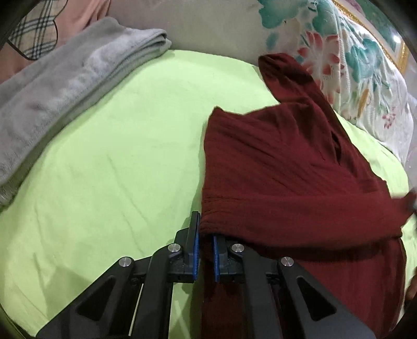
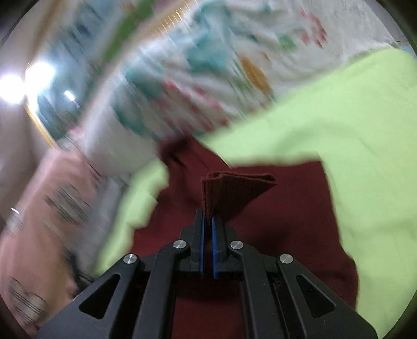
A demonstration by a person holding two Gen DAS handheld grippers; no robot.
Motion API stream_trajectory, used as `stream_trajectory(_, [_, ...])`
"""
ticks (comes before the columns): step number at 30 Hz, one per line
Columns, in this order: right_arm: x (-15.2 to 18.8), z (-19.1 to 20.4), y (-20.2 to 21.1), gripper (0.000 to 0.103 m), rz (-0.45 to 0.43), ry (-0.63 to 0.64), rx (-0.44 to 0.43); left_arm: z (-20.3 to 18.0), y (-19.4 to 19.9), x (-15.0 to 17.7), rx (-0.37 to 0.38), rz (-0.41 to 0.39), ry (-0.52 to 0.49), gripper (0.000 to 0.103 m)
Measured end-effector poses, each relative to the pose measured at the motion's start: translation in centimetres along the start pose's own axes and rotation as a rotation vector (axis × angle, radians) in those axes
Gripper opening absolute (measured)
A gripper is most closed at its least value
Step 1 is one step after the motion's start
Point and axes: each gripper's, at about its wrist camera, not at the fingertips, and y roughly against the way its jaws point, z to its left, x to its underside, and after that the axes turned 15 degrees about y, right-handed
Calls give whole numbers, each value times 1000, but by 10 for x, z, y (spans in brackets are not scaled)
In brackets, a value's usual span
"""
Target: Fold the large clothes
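Two grippers — left gripper, right gripper — pinching maroon garment (green sheet beneath)

Lime-green bedsheet, folded grey blanket along its edge, floral quilt, plaid cloth

- A dark maroon garment is seen, plain in colour, with a fine ribbed texture showing on its pinched fold.
- A light lime-green sheet is spread beneath it, unpatterned.
- A pale grey fleece blanket is shown, plain throughout.
- A white quilt is printed with teal leaves, red-pink flowers and small orange marks.
- A cream cloth with dark blue and black checks is seen beside a plain salmon-pink fabric.
- A gold-coloured frame is visible at the far edge.
- The left gripper and the right gripper are black, with blue pads and silver pins.
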Motion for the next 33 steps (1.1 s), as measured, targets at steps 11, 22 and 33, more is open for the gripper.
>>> stream_trajectory(11, [26,-22,-6,21,155,-49,0,24,46,-24,252,85,43,55])
stream_trajectory(22, [-3,-32,11,27,59,-44,92,-28,-60,-72,109,188,-70,55])
stream_trajectory(33, [-38,0,-14,0,93,164,168,-40,-38,-63,79,-12,-57,5])
